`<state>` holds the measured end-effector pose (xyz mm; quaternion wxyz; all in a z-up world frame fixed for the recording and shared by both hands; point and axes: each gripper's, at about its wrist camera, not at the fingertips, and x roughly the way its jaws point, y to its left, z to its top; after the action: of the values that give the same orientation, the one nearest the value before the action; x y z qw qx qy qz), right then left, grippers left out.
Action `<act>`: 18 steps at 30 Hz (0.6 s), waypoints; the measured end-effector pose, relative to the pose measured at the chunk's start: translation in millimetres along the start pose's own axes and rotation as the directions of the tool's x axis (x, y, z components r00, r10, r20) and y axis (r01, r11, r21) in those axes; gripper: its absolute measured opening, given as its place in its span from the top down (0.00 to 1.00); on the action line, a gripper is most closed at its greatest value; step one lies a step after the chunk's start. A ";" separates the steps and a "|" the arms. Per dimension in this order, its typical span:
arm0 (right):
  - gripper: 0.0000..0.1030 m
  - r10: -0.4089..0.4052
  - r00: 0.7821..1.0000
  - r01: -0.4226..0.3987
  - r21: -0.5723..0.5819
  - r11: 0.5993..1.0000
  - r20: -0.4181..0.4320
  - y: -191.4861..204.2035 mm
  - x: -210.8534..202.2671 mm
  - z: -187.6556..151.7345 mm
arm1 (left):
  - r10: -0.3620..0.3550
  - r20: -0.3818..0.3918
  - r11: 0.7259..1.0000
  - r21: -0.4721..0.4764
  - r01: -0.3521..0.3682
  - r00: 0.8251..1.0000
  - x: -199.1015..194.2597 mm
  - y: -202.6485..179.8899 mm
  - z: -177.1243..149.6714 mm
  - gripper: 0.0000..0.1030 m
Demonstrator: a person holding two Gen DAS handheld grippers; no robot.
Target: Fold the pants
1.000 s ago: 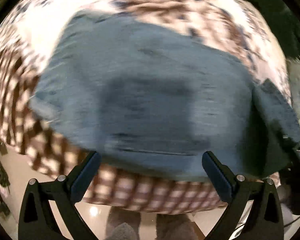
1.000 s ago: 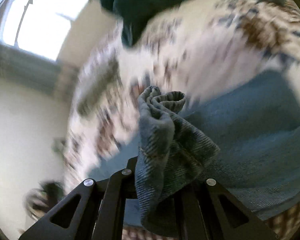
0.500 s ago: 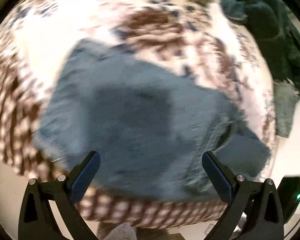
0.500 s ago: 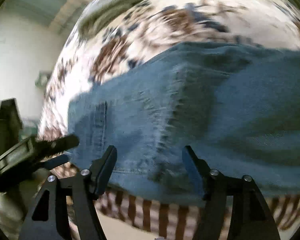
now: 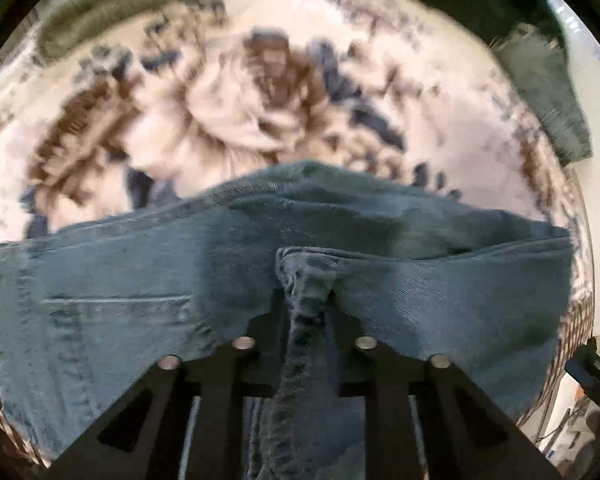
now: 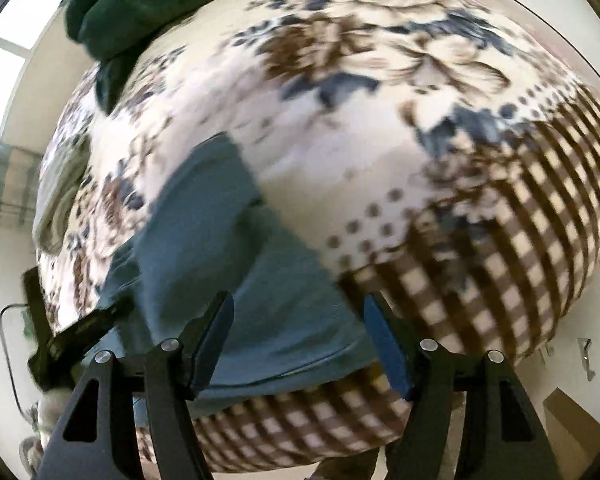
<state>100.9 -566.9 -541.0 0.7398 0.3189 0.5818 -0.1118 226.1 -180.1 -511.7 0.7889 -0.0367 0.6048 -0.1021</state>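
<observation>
Blue denim pants [image 5: 140, 280] lie folded on a floral and checked blanket [image 5: 240, 112]. My left gripper [image 5: 306, 304] is shut on a seamed edge of the pants, which bunches up between the jaws; a back pocket shows to its left. In the right wrist view the pants [image 6: 220, 264] lie flat near the blanket's checked border. My right gripper [image 6: 298, 336] is open and empty just above their near edge. The other gripper [image 6: 80, 332] shows at the left of that view.
A dark green garment [image 5: 532, 48] lies at the far right of the blanket, also in the right wrist view [image 6: 140, 8]. A grey-green garment [image 5: 112, 12] lies at the far left. The blanket's checked edge [image 6: 520, 260] drops off toward the floor.
My left gripper went from open above the pants to shut on their edge. My right gripper let go of the bunched denim, opened and drew back over the near edge.
</observation>
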 end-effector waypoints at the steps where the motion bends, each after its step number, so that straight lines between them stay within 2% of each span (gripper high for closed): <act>1: 0.32 0.000 1.000 0.000 0.007 1.000 -0.006 -4.6 -0.7 1.7 | -0.001 0.033 1.000 -0.021 0.001 0.999 -15.7 6.7 -4.6 0.90; 3: 0.32 0.008 1.000 -0.007 0.019 1.000 -0.030 -11.5 7.1 4.3 | -0.014 0.059 0.996 -0.082 0.019 0.998 -36.2 23.3 -10.8 0.90; 5: 0.32 0.018 0.999 -0.017 0.019 1.000 -0.051 -11.3 15.2 3.6 | 0.006 0.066 0.985 -0.171 0.005 0.998 -46.6 45.7 -15.8 0.90; 7: 0.32 0.033 0.997 -0.033 0.011 0.999 -0.073 -9.8 23.6 4.4 | 0.027 0.038 0.972 -0.233 -0.017 0.999 -40.8 65.4 -21.4 0.90; 9: 0.32 0.070 0.991 -0.071 -0.006 0.997 -0.111 -4.9 33.2 1.5 | -0.005 0.008 0.955 -0.296 0.007 1.000 -27.1 82.5 -27.1 0.90; 12: 0.32 0.145 0.971 -0.153 -0.029 0.988 -0.188 6.8 52.7 -3.6 | -0.014 0.008 0.951 -0.308 0.016 1.000 -18.9 89.5 -28.5 0.90; 13: 0.35 0.159 0.965 -0.169 -0.034 0.985 -0.207 9.4 60.7 -5.2 | -0.017 0.008 0.949 -0.314 0.018 1.000 -19.0 91.4 -30.4 0.90; 14: 0.43 0.128 0.974 -0.138 -0.041 0.990 -0.187 7.7 68.1 -6.7 | -0.031 0.000 0.944 -0.329 0.029 1.000 -14.5 94.8 -30.0 0.90; 15: 0.56 0.100 0.977 -0.111 -0.049 0.993 -0.187 5.5 73.1 -6.5 | -0.046 -0.008 0.941 -0.337 0.040 0.999 -12.8 96.7 -30.3 0.90; 16: 0.56 0.070 0.977 -0.081 -0.049 0.996 -0.199 1.9 78.4 -5.7 | -0.066 -0.021 0.939 -0.338 0.055 0.998 -11.4 96.8 -28.7 0.89; 18: 0.57 0.086 0.972 -0.088 -0.001 0.996 -0.220 -7.9 82.7 -2.5 | -0.090 -0.035 0.944 -0.321 0.074 0.995 -21.1 92.3 -23.9 0.86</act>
<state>119.3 -554.6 -621.1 0.6767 0.3505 0.6462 -0.0400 208.7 -84.0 -514.8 0.7526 -0.1862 0.6305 -0.0365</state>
